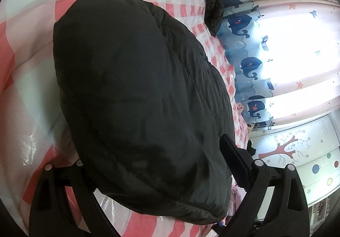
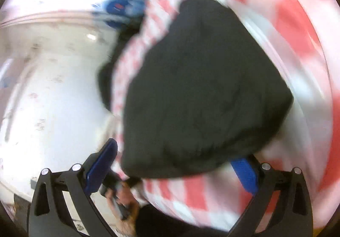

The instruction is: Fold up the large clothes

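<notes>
Folding is looking nearly done: left tool (image 1: 153, 164) is hovering with jaws wide apart on either side of the near edge of a black puffer jacket (image 1: 138, 96), gripping nothing. That jacket is lying as a compact bundle on the bed's pink checked cover (image 1: 31, 50), with another dark garment (image 1: 212, 1) lying beyond it. Further right, the right tool (image 2: 176, 171) is likewise spreading open around the bundle's edge, blurred. Probably only a final tuck or tidying is remaining.
</notes>
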The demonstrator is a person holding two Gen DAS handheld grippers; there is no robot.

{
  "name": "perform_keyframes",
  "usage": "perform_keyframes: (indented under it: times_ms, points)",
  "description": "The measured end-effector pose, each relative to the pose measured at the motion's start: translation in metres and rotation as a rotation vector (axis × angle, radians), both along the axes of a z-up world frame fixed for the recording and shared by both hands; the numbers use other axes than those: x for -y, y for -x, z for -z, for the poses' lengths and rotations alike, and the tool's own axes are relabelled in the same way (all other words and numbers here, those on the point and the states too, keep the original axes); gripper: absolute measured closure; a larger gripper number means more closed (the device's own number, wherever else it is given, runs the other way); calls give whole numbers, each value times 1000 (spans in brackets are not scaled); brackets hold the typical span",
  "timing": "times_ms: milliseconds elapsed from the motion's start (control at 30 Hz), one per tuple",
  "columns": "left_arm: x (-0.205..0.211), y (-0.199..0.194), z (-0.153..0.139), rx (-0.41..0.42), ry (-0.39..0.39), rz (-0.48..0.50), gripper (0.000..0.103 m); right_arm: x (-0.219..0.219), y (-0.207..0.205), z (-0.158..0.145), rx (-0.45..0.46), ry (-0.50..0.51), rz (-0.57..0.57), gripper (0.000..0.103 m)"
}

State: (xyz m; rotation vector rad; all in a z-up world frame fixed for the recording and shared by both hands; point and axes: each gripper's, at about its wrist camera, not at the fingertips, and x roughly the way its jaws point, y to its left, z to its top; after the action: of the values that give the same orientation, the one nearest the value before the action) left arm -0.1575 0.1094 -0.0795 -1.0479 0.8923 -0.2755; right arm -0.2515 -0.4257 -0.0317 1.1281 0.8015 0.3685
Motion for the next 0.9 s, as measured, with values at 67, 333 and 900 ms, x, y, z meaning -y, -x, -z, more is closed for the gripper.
perform_keyframes:
  times_ms: [67,333,900]
  points:
    - [-1,-2,2,-5,7,-1,13,-3,0,-5,31,24,9,6]
    - [-2,-5,5,-12,23,-14,13,-1,-13,9,22,-3,111,7]
    - [-2,3,-6,77,-83,22,85,-11,-34,-8,19,143,110,72]
